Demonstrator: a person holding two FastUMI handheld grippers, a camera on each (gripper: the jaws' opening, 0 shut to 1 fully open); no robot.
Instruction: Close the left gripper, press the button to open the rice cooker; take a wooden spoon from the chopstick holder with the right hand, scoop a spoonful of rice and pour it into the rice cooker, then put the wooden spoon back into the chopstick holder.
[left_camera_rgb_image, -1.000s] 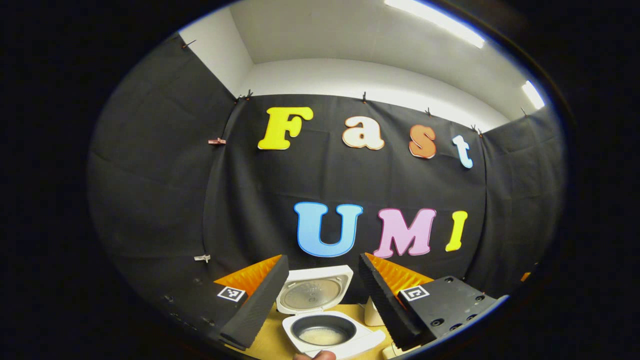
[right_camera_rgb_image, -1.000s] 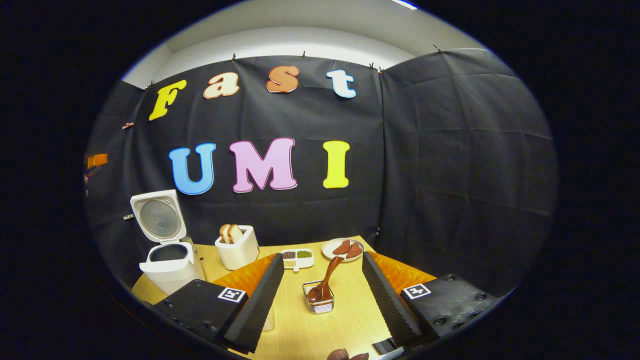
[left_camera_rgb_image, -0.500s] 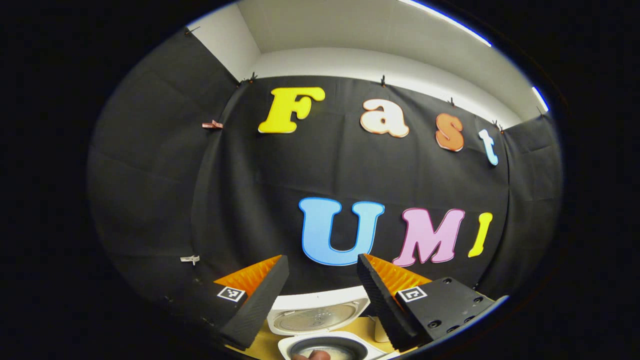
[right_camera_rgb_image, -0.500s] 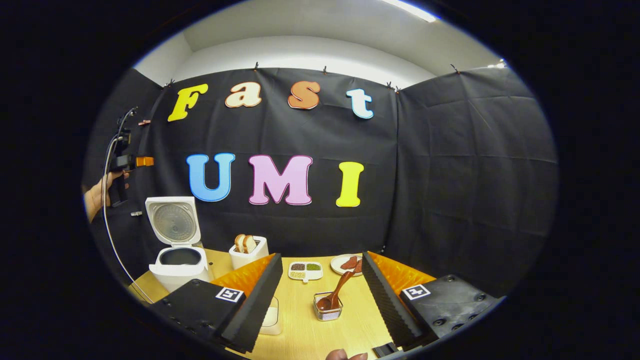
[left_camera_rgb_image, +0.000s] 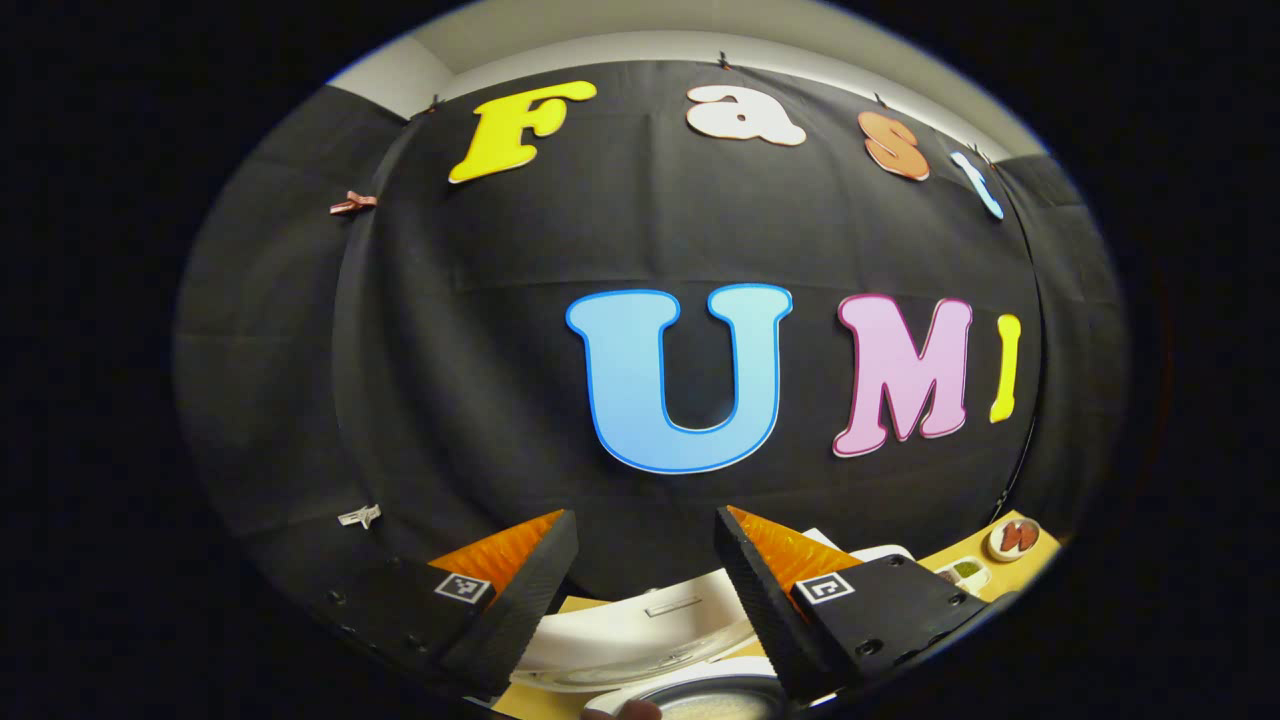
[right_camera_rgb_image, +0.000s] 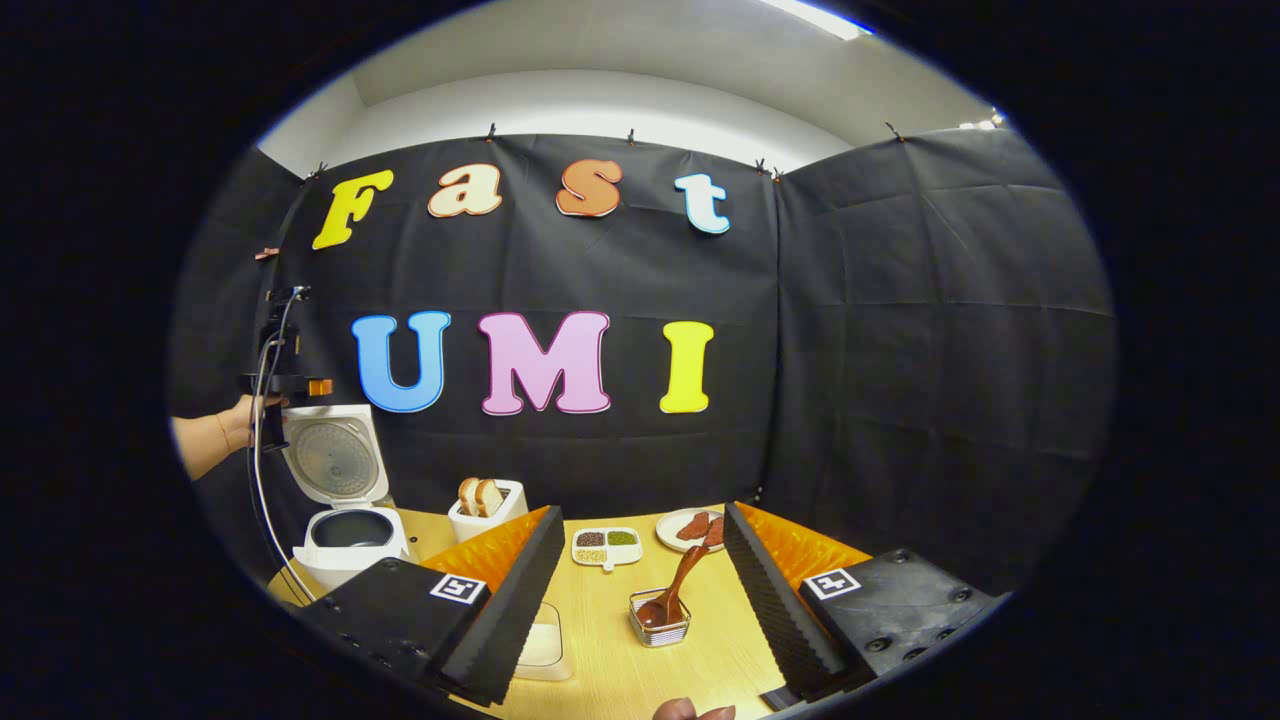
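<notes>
The white rice cooker (right_camera_rgb_image: 350, 535) stands at the table's left with its lid (right_camera_rgb_image: 335, 460) up; its dark pot (left_camera_rgb_image: 715, 700) holds some rice. My left gripper (left_camera_rgb_image: 645, 520) is open above the raised lid (left_camera_rgb_image: 640, 630), facing the wall. In the right gripper view it appears as a dark device (right_camera_rgb_image: 280, 385) held by a hand beside the lid. My right gripper (right_camera_rgb_image: 645, 515) is open and empty, back from the wire chopstick holder (right_camera_rgb_image: 660, 635). The wooden spoon (right_camera_rgb_image: 680, 585) leans in that holder, handle pointing up and right.
A white toaster with bread (right_camera_rgb_image: 485, 510), a small divided dish (right_camera_rgb_image: 605, 545) and a plate of brown pieces (right_camera_rgb_image: 690, 528) sit toward the back of the wooden table (right_camera_rgb_image: 620, 680). A pale container (right_camera_rgb_image: 545, 650) stands partly behind my right gripper's left finger. A cable hangs from the left gripper.
The left gripper has moved forward over the cooker's raised lid, closer to the wall. The right gripper view has shifted slightly; the spoon has stayed in the holder.
</notes>
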